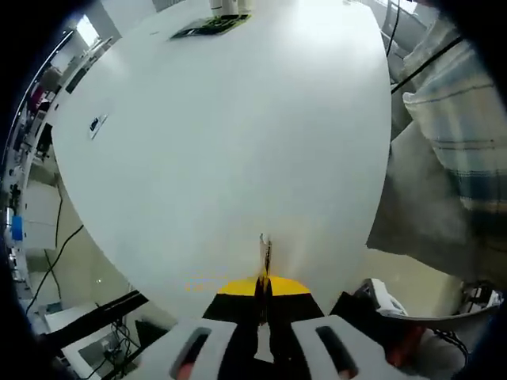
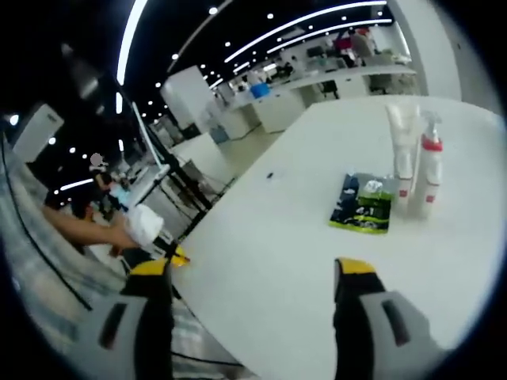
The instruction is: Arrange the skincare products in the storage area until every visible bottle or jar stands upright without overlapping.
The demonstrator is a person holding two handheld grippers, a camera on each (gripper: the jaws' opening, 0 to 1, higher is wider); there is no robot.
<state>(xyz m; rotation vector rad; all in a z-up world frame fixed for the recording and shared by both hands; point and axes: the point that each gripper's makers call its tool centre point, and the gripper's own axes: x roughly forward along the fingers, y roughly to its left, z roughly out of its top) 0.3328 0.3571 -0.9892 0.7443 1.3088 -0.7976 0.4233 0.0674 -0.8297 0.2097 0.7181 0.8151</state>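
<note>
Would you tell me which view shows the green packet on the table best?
The right gripper view: the green packet lies flat there, beside two upright bottles. The left gripper view shows it small at the table's far edge.

- White surface (image 2: 261, 261) across both views.
- Right of the right gripper view: white spray bottle (image 2: 428, 178) with a red band, beside a pale tube (image 2: 402, 150).
- Green-and-black packet (image 2: 362, 204), centre right.
- Jaws: yellow tips, white bodies.
- Plaid cloth (image 1: 459, 134), right edge of the left gripper view.

Left gripper (image 1: 264, 273) closed, right gripper (image 2: 253, 277) agape.
</note>
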